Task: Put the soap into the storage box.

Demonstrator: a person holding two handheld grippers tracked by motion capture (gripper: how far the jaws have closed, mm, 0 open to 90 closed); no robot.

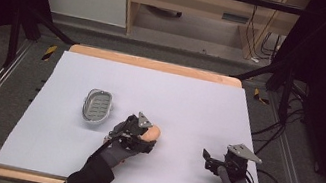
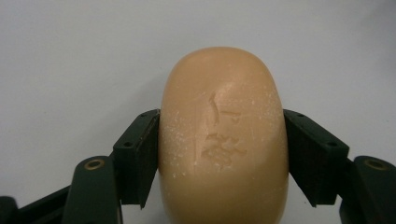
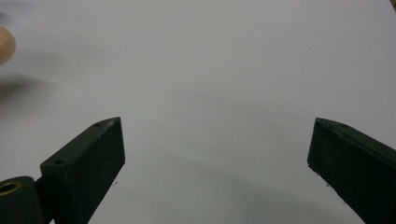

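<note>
An orange bar of soap (image 2: 223,140) with a stamped mark sits clamped between both jaws of my left gripper (image 2: 222,156). From above, the soap (image 1: 152,131) pokes out past the left gripper (image 1: 146,134) near the middle of the white table, right of a grey soap dish (image 1: 97,105). My right gripper (image 1: 207,159) rests near the front right of the table, open, with nothing between its jaws (image 3: 215,140). A sliver of the soap (image 3: 5,44) appears at the left edge of the right gripper view.
The white sheet (image 1: 189,101) covers a wooden table top with bare edges at the back and front. Black frame legs and cables stand on the floor to either side. A wooden desk stands behind the table.
</note>
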